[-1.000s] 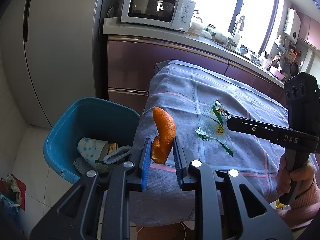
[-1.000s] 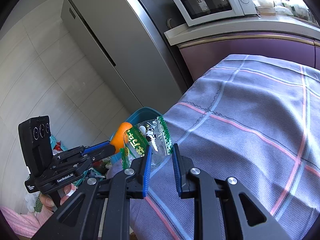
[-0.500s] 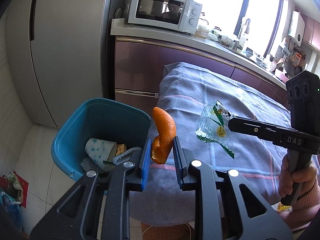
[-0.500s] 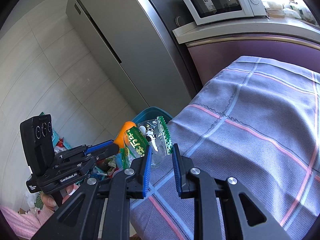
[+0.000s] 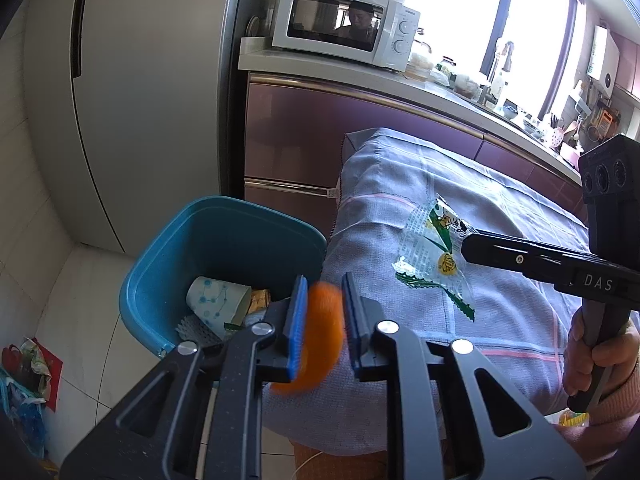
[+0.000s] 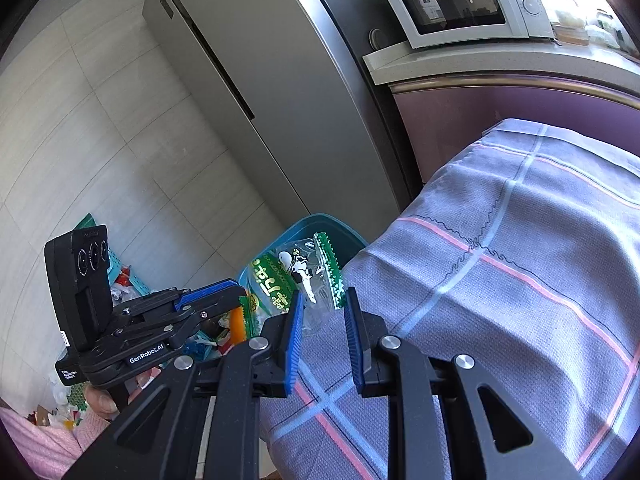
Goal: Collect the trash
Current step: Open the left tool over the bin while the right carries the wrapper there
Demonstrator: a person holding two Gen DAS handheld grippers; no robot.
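**Q:** Orange peel point(image 5: 320, 332) is located where, and is it gripped?

**A:** It is seen between the pads of the left hand-held gripper point(image 5: 324, 312), low in the gap and blurred. The jaws have just been closing with the peel between them. Whether the pads press on it cannot be told; the blur suggests it may be slipping. The left hand-held gripper is held beside the blue bin point(image 5: 180, 248), at the counter's edge, presumably so that a released item falls among the trash already inside, such as the paper cup point(image 5: 216, 308).

**Q:** How is the second item carried?

**A:** A clear wrapper point(image 6: 296, 272) with green print is clamped in the right hand-held gripper point(image 6: 320, 320) and is kept above the cloth-covered counter point(image 5: 400, 184), clear of the fabric, pointed toward the bin. It is probably kept back so that the bin opening is not crowded.

**Q:** What should be watched?

**A:** The peel is judged to be near the bin's rim; a fall outside is possible.
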